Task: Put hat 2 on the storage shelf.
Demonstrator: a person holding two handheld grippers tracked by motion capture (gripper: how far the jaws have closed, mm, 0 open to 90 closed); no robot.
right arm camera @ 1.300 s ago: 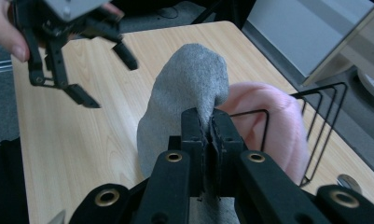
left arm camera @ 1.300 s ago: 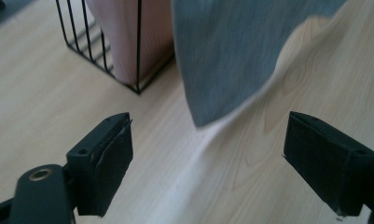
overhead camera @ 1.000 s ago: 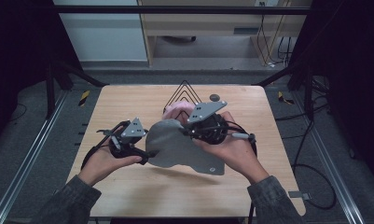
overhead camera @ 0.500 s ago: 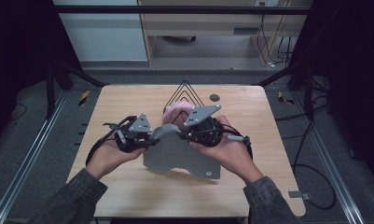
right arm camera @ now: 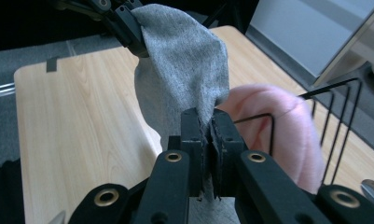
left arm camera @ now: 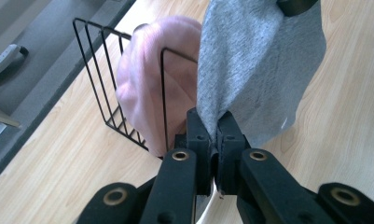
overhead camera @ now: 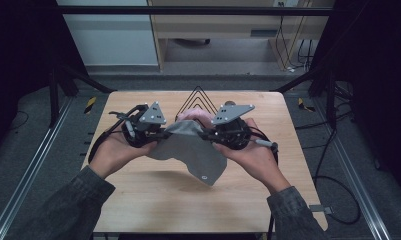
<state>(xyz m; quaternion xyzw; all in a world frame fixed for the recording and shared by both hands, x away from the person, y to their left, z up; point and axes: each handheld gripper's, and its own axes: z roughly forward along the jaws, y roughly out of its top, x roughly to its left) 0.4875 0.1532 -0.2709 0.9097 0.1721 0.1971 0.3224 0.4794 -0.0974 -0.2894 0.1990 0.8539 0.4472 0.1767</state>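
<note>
Now the left gripper point(overhead camera: 164, 134) and right gripper point(overhead camera: 206, 134) are each clamped on an edge of the grey cloth point(overhead camera: 190, 152), lifted above the counter point(overhead camera: 138, 200) near the wire rack point(overhead camera: 198, 100), likely with folding or placing left.

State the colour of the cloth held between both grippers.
Grey cloth, clearest in the left gripper view.

near half of the counter point(overhead camera: 153, 210) lies bare, open for passage. far centre is blocked by the wire rack point(overhead camera: 198, 97) and the pink bundle point(left arm camera: 149, 79) inside it.
</note>
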